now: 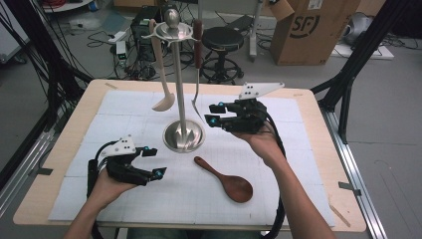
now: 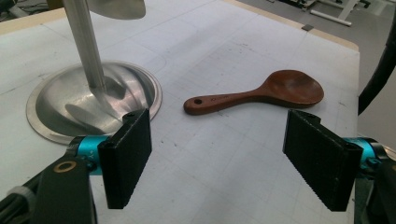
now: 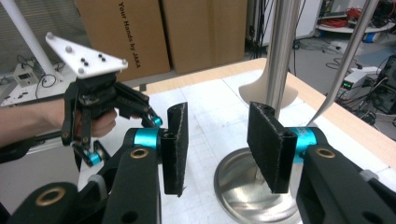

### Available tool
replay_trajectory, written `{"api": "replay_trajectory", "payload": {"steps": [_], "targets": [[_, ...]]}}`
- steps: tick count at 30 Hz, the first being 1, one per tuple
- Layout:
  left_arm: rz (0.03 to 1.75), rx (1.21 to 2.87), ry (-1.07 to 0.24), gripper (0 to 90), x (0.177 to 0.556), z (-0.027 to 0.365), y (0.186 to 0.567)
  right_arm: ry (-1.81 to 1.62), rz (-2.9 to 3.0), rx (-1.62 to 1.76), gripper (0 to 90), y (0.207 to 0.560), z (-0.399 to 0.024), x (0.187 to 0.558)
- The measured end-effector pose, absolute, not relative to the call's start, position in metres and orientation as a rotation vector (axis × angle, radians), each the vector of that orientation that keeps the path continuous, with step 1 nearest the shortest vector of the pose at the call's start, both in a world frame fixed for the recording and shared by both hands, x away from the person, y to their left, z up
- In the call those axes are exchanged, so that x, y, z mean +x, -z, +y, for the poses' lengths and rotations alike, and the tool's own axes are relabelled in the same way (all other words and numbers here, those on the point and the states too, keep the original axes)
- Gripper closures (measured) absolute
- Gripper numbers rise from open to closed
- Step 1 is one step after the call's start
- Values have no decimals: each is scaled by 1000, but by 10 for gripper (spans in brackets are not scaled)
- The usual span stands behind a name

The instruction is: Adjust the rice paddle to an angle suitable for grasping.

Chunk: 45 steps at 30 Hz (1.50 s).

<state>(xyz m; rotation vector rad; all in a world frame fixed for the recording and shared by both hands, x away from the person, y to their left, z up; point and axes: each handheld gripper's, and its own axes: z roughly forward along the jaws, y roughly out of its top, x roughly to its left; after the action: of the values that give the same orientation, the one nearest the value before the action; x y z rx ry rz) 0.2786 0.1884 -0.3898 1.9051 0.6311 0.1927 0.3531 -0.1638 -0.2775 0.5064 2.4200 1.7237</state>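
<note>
Two grippers in your hands, left gripper (image 1: 153, 162) open near the spoon (image 1: 226, 180) lying on the table (image 1: 308, 164), right gripper (image 1: 213, 114) open, empty, beside the stand (image 1: 183, 132).

Brown wooden spoon (image 2: 261, 94) flat beyond open jaws, beside steel base (image 2: 70, 105).

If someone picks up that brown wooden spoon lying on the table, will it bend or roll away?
Probably neither. The brown wooden spoon looks like one solid carved piece, so it should stay stiff. It lies flat on the white mat and its wide bowl would likely stop it rolling, though a push might spin it. Its surface looks smooth and polished, so it could slip a little in a loose grip.
</note>
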Motion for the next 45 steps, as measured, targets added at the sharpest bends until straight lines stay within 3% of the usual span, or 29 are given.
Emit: {"api": "replay_trajectory", "payload": {"steps": [13, 31, 45], "targets": [[630, 1900, -198, 245, 278, 189, 390, -1681, 2473, 544, 646, 309, -169, 342], [640, 1900, -202, 245, 278, 191, 392, -1594, 2571, 619, 873, 361, -175, 336], [639, 1893, -205, 245, 278, 191, 391, -1467, 2657, 736, 896, 404, -171, 345]]}}
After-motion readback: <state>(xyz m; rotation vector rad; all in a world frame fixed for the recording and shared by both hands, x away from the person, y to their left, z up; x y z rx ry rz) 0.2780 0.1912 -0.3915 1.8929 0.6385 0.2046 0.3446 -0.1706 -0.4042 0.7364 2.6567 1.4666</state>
